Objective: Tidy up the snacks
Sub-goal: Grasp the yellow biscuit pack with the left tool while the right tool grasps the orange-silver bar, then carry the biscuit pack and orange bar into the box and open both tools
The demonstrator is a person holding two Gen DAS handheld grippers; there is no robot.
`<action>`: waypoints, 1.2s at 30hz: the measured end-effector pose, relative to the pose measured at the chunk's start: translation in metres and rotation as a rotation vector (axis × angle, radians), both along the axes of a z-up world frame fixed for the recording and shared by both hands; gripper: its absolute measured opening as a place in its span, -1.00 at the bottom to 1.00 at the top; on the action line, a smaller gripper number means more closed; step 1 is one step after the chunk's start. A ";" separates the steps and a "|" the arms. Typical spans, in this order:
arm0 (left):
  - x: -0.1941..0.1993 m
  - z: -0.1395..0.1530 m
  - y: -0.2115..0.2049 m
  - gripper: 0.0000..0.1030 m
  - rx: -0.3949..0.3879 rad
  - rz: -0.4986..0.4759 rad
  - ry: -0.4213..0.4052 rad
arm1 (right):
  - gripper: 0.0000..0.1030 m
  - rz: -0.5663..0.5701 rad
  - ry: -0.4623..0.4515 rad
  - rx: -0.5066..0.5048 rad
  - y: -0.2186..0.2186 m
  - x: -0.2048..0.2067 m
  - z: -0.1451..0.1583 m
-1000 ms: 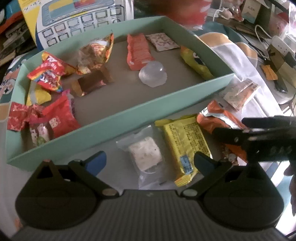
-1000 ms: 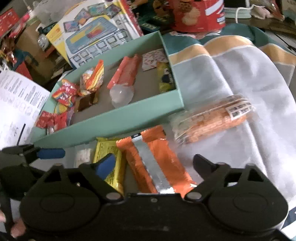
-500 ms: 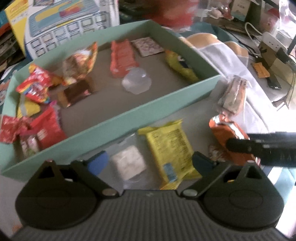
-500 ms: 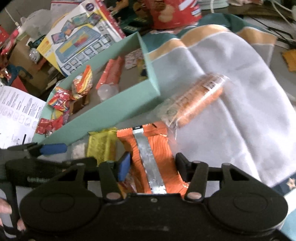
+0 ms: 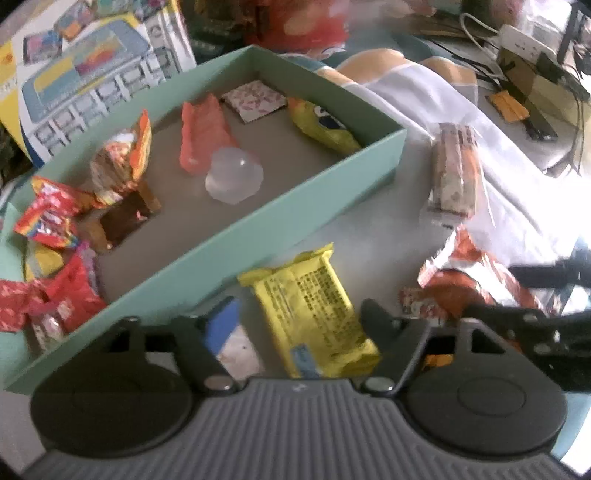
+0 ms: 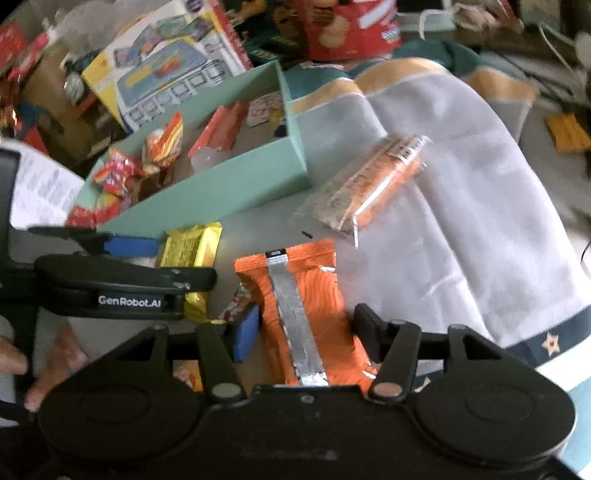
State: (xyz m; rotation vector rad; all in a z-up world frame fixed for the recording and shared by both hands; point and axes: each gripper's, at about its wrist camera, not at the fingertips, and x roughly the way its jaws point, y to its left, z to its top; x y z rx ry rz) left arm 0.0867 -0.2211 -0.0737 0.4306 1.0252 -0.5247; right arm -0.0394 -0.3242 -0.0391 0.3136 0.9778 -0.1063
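Note:
A yellow packet (image 5: 310, 310) lies in front of the green box (image 5: 258, 229), between the fingers of my left gripper (image 5: 299, 321). Its jaws are closing; the right finger touches the packet's edge and the blue pad (image 5: 221, 325) stands just off it. A white candy packet (image 5: 236, 350) lies under that pad. My right gripper (image 6: 306, 328) straddles the orange packet (image 6: 303, 310), pads against both its edges, and its jaws are opening slightly. The box holds several wrapped snacks. A clear-wrapped bar (image 6: 373, 181) lies on the cloth to the right.
Behind the box stand a colourful toy carton (image 5: 92, 81) and a red biscuit bag (image 6: 351, 29). A grey cloth (image 6: 461, 184) covers the right side. Cables and a power strip (image 5: 517, 37) sit far right, a printed sheet (image 6: 44, 188) far left. A hand (image 6: 14, 362) holds the left gripper.
Both grippers have narrowed. The left one shifted right, from over the white candy and yellow packet to around the yellow packet. The right one moved forward and closed onto the orange packet.

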 end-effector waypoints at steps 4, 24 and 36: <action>-0.002 0.002 0.010 0.03 -0.015 -0.008 0.008 | 0.13 0.019 -0.007 -0.060 0.010 0.008 -0.002; -0.001 0.017 0.032 -0.09 -0.099 0.052 0.066 | -0.05 -0.073 -0.041 0.091 0.003 -0.006 0.014; 0.003 0.050 0.066 -0.08 -0.195 0.125 0.042 | -0.06 -0.064 -0.096 0.028 0.011 0.003 0.051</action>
